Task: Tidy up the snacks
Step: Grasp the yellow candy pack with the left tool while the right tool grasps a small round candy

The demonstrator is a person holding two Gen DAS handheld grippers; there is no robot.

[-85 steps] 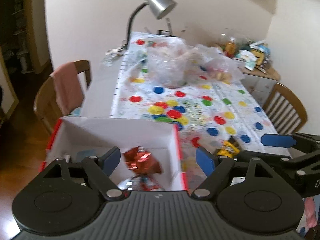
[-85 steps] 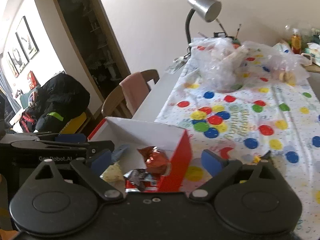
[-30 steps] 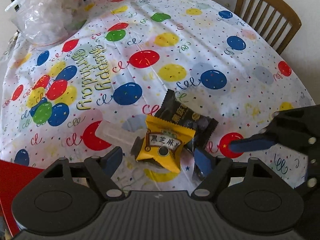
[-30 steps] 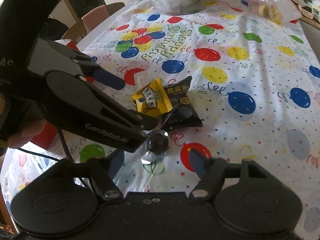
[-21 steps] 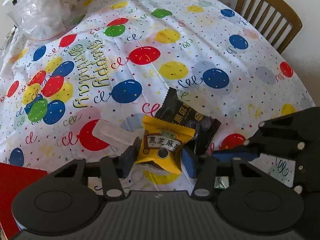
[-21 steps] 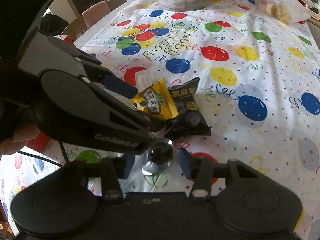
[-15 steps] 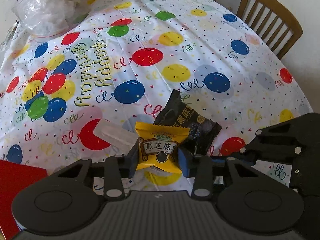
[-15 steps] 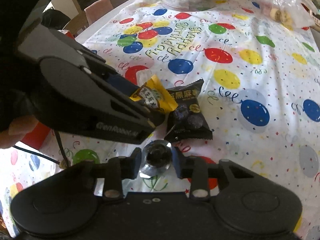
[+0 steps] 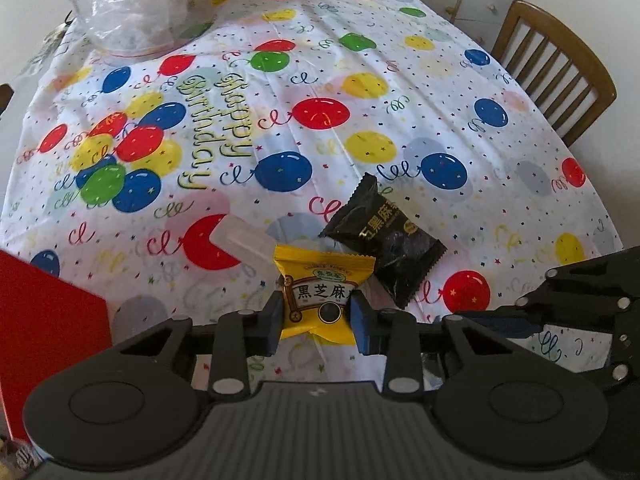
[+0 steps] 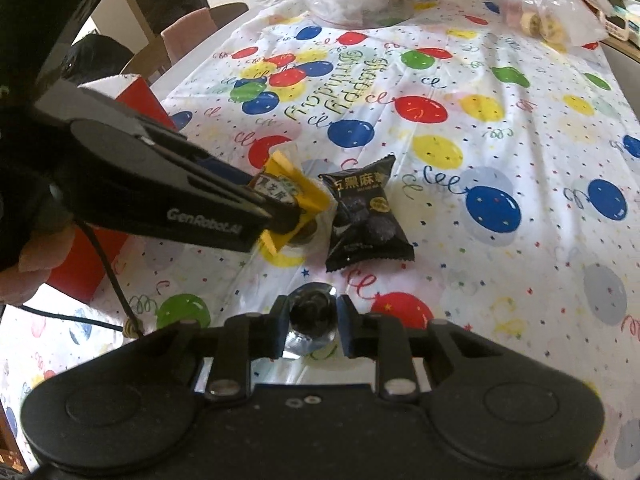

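Both pairs of jaws have closed since the earlier frames, when they stood wide apart around their targets. Left gripper (image 9: 315, 317): jaws pressed against the two side edges of the yellow sesame snack packet (image 9: 322, 297), which now tilts up off the tabletop (image 9: 400, 80) in the right wrist view. Right gripper (image 10: 311, 327): jaws drawn in on a small foil-wrapped candy (image 10: 311, 311), apparently pinching it where it sits on the balloon-print cloth. A black snack packet (image 9: 384, 240) lies flat just beyond the yellow packet, touching or nearly touching it, with no gripper on it. A clear plastic piece (image 9: 240, 238) lies to the left of the yellow packet. The red box (image 9: 48, 320) stands further left of the yellow packet and is probably where the snacks go. Holding the packet by its sides leaves its face free and suits a lift toward the box; one item per gripper would allow both to travel together.
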